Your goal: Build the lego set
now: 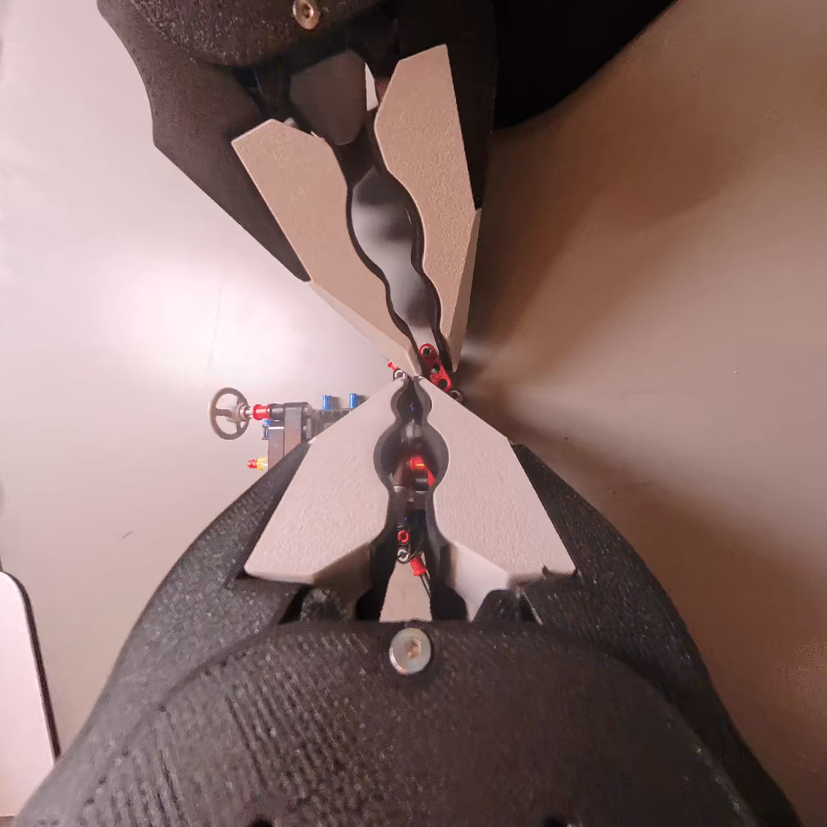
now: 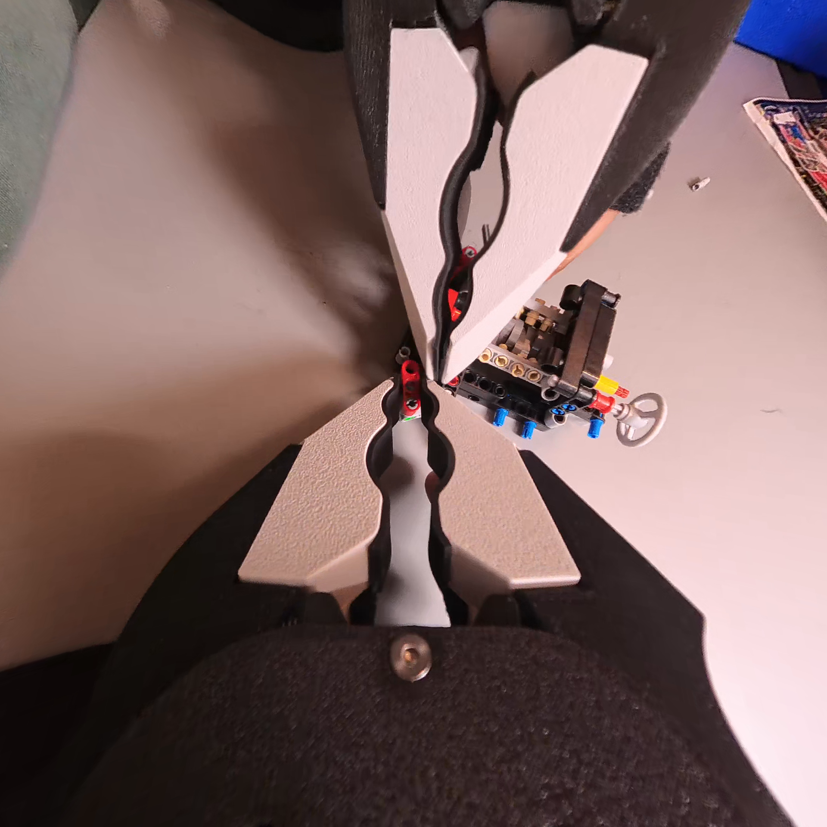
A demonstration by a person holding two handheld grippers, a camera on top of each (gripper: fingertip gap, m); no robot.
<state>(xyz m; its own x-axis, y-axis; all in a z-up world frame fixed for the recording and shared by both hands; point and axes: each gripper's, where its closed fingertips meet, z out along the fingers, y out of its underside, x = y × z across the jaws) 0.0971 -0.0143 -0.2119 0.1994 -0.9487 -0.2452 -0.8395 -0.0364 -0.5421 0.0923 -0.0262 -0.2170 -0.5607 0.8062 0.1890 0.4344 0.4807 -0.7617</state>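
The two tongs meet tip to tip above the counter (image 2: 671,537), each clenched on a piece. The right tongs (image 2: 409,398) pinch a short red beam (image 2: 410,387) with holes along it; in the right wrist view its long axis runs straight on from the tips, toward the opposing tool. The left tongs (image 1: 411,385) are closed on a small dark-and-red subassembly (image 1: 416,470) that sits deep between the fingers, so only slivers of it show (its full shape cannot be read).

In the left wrist view the same red beam appears just past the left tips, tilted slightly to the right and held by the tool coming down from above. The 2 held parts look touching or very nearly so; which it is cannot be told.

The main model (image 2: 550,371), a black and grey frame with blue pins and a grey steering wheel (image 2: 642,418), rests on the counter to the right of the meeting point, nearer the left tongs. A printed booklet (image 2: 796,138) lies farther off.

The join probably depends on lining the beam's axis up with the subassembly's.
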